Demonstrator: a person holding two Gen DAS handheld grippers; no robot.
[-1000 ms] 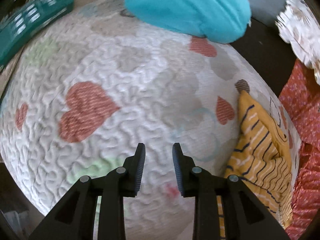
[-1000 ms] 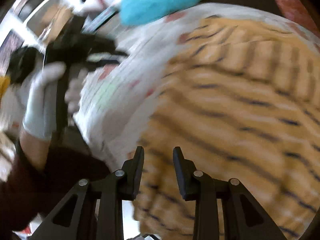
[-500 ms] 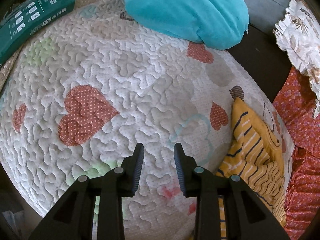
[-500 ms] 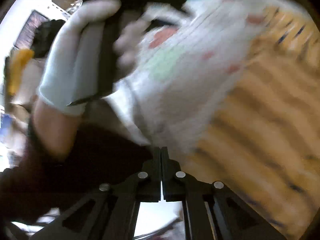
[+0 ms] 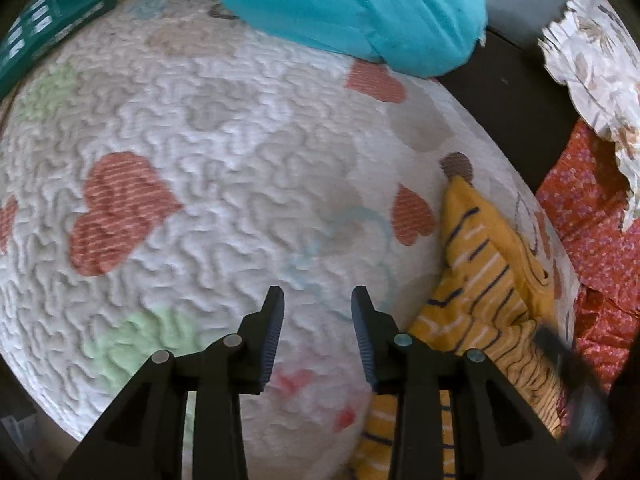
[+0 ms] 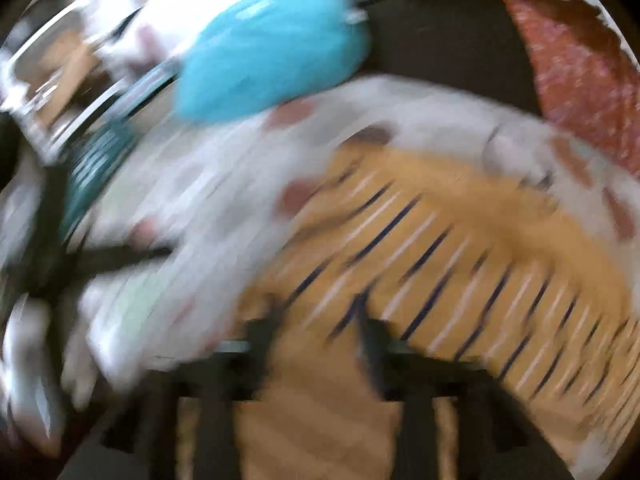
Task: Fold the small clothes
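Yellow striped knit, the shirt [image 5: 484, 280] lies at the lower right of the left view on the quilt [image 5: 224, 184]; soft, light and limp, it should be pinched at a hem or corner. The left gripper [image 5: 317, 312] hovers with fingers apart, empty. The right gripper [image 6: 316, 344] is too blurred to tell. No legible writing; the green pack [image 5: 44, 36] shows only smeared print.

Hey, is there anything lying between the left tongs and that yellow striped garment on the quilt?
Nothing visible. Only bare quilt lies between the open left tongs and the yellow striped garment, which sits just to their right. The teal cushion is well beyond.
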